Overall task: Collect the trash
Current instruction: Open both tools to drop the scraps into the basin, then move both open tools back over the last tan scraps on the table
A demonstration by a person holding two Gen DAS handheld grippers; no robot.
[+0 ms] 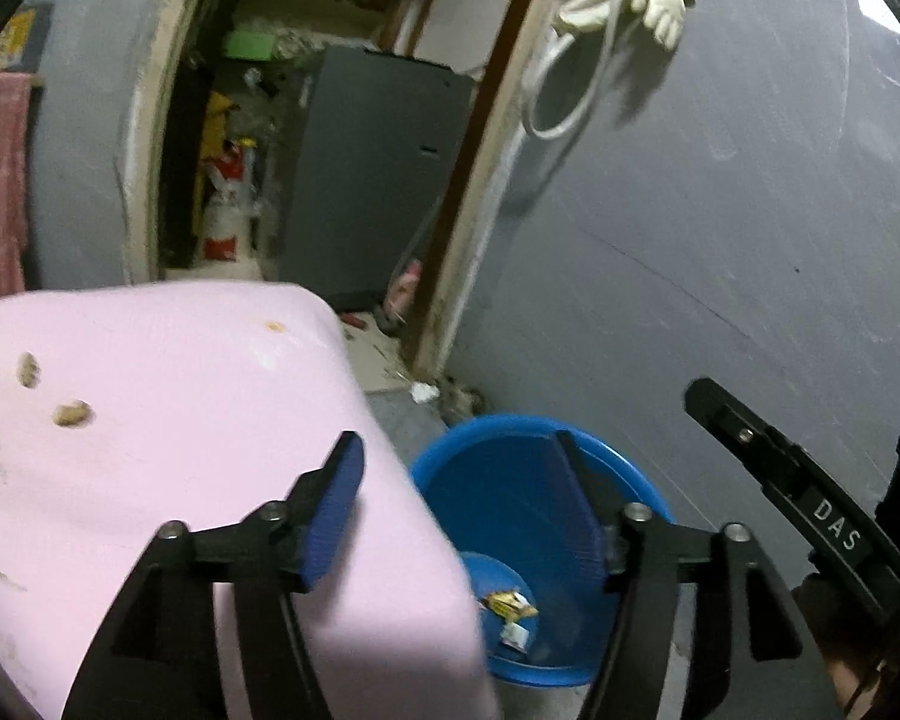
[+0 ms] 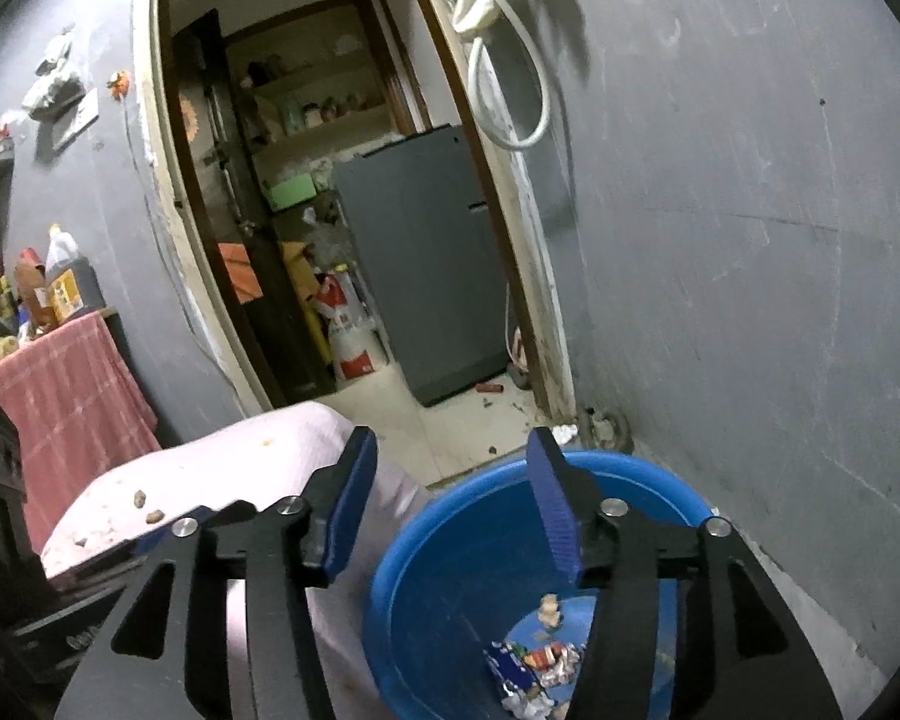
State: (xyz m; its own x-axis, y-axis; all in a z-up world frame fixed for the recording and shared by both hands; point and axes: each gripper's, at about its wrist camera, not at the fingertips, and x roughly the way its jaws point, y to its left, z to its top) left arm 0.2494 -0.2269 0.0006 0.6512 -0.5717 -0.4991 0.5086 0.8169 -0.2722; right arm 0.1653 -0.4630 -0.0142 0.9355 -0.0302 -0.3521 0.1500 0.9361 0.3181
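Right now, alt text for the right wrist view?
The open, empty right gripper hangs over a blue bin with wrappers at its bottom, set against a grey wall. Left of the bin, a pink surface carries a few crumbs; behind, a doorway shows a grey fridge.

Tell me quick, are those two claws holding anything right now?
Left gripper: jaws open, nothing between them, over the blue bin.
Right gripper: jaws open, holding nothing.

Parted fingers (image 1: 336, 516) above blue bin (image 1: 510, 480)
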